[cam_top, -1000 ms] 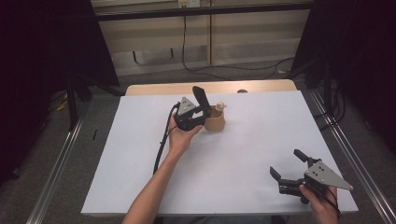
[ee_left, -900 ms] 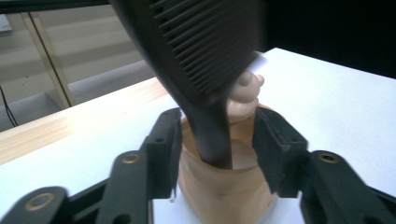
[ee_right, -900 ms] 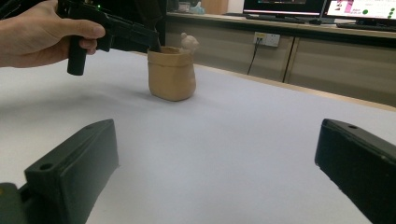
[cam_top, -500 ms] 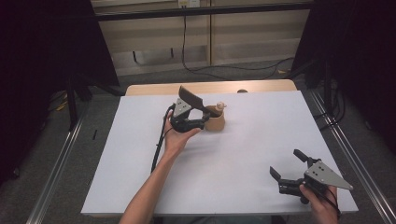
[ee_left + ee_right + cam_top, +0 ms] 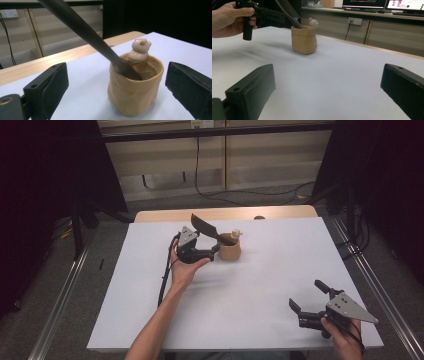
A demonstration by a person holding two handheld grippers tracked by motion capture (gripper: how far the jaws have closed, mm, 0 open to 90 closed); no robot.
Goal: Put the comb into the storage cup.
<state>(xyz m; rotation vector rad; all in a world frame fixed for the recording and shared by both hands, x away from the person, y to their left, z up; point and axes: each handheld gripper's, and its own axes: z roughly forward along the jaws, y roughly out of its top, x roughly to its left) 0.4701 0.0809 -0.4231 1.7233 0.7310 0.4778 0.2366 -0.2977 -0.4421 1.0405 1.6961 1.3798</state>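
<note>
On the white bench (image 5: 150, 320), far of centre, the tan pot (image 5: 230, 251) stands upright with a dark spatula (image 5: 206, 227) leaning out of it up and left, a small bear figure (image 5: 236, 234) on its rim. My left tool (image 5: 216, 251) sits just left of the pot, jaws just opened wide, nothing clamped. My right tool (image 5: 306, 296) rests near right, jaws apart, empty.

Matt tan cup (image 5: 135, 91) – soft, wrinkled, smooth dark spatula (image 5: 85, 32), matt white table cover (image 5: 260, 285), wooden edge (image 5: 225, 213)

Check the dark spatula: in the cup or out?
In. The dark spatula leans with its lower end inside the tan cup, handle slanting up over the rim.
</note>
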